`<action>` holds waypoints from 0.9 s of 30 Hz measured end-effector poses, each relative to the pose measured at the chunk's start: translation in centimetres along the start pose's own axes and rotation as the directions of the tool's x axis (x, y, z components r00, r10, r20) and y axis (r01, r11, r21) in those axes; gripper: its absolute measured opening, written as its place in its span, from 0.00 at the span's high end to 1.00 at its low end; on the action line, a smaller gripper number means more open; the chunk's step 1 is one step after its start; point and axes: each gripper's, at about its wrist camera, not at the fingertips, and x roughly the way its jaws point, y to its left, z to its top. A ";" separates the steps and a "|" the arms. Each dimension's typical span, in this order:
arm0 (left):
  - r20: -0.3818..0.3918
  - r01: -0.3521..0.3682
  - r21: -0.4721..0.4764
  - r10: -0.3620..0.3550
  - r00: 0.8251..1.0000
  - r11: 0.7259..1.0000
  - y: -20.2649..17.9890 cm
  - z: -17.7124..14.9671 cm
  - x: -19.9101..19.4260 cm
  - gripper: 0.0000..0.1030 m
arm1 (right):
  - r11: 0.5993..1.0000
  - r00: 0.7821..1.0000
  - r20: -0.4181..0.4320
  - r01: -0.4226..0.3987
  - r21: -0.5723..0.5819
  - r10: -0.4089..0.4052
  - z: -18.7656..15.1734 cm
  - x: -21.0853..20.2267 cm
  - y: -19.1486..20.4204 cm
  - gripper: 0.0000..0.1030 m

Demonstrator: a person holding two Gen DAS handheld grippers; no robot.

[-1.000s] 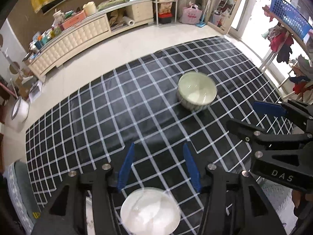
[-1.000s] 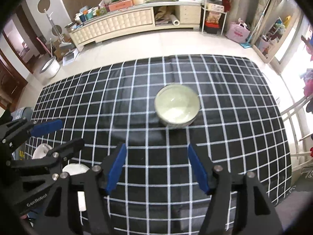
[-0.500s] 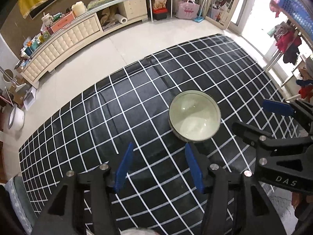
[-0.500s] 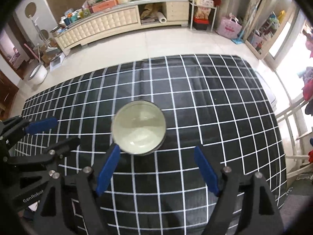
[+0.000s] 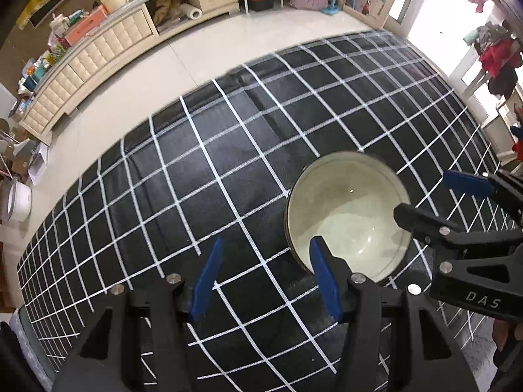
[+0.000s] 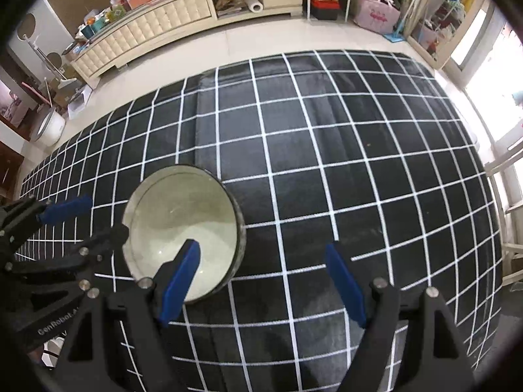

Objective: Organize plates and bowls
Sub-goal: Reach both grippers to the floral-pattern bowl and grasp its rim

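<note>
On the black grid-checked tablecloth point(image 6: 359, 163) sits a pale green ceramic bowl point(image 6: 183, 225), upright and empty. Both grippers crowd it: the left gripper point(image 5: 264, 274) is spread, one blue finger point(image 5: 322, 274) over the bowl's near rim; the right gripper point(image 6: 261, 281) is spread too, its inner finger above the bowl's interior. Neither pinches anything. Likely trouble: the two tools may collide over the bowl, or a one-sided rim pinch on slick glaze could tip or drop it.
</note>
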 end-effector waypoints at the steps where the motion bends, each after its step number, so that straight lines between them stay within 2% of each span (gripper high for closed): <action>1: -0.008 0.004 0.000 -0.004 1.000 1.000 0.0 0.0 0.3 0.49 | 1.000 1.000 -0.004 -0.004 0.005 0.004 0.1 0.3 0.0 0.20; 4: -0.019 0.032 -0.005 -0.033 0.999 0.999 0.2 0.1 1.2 0.58 | 1.000 1.000 -0.002 0.000 -0.002 0.000 0.2 0.8 0.2 0.21; 6: -0.021 0.059 -0.002 -0.059 0.998 0.998 0.1 0.2 1.5 0.65 | 1.000 1.000 -0.004 -0.004 -0.009 0.003 0.2 1.1 0.2 0.28; 8: -0.027 0.079 0.008 -0.079 0.997 0.997 -0.4 0.3 1.7 0.76 | 1.000 1.000 -0.027 -0.011 -0.004 0.011 0.2 1.7 0.1 0.40; 10: -0.032 0.075 0.025 -0.074 0.997 0.997 -0.9 0.5 2.1 0.82 | 1.000 0.999 -0.044 -0.012 0.003 0.012 0.1 2.2 -0.1 0.54; 11: -0.033 0.071 0.034 -0.070 0.997 0.997 -1.1 0.5 2.2 0.85 | 1.000 0.999 -0.045 -0.027 0.009 0.027 0.1 2.3 -0.2 0.58; 15: -0.034 0.051 0.063 -0.049 0.998 0.997 -1.9 0.6 2.7 0.88 | 0.997 0.995 -0.059 -0.074 0.020 0.075 0.1 2.2 0.0 0.72; 17: -0.032 0.052 0.063 -0.050 0.998 0.997 -1.9 0.8 2.9 0.88 | 0.996 0.994 -0.059 -0.093 0.019 0.094 0.0 2.1 0.4 0.84; 21: -0.022 0.028 0.088 -0.026 0.999 0.996 -2.5 0.5 2.8 0.88 | 0.998 0.997 -0.055 -0.053 -0.014 0.052 -0.1 1.7 1.3 0.86; 23: -0.021 0.020 0.098 -0.018 1.000 0.995 -2.6 0.1 2.5 0.88 | 0.998 0.997 -0.050 -0.057 -0.012 0.056 -0.2 1.3 1.1 0.87; 27: -0.014 0.047 0.069 -0.046 0.999 0.997 -2.0 -0.5 1.2 0.89 | 0.997 0.996 -0.039 -0.080 0.005 0.080 -0.6 -0.2 1.1 0.87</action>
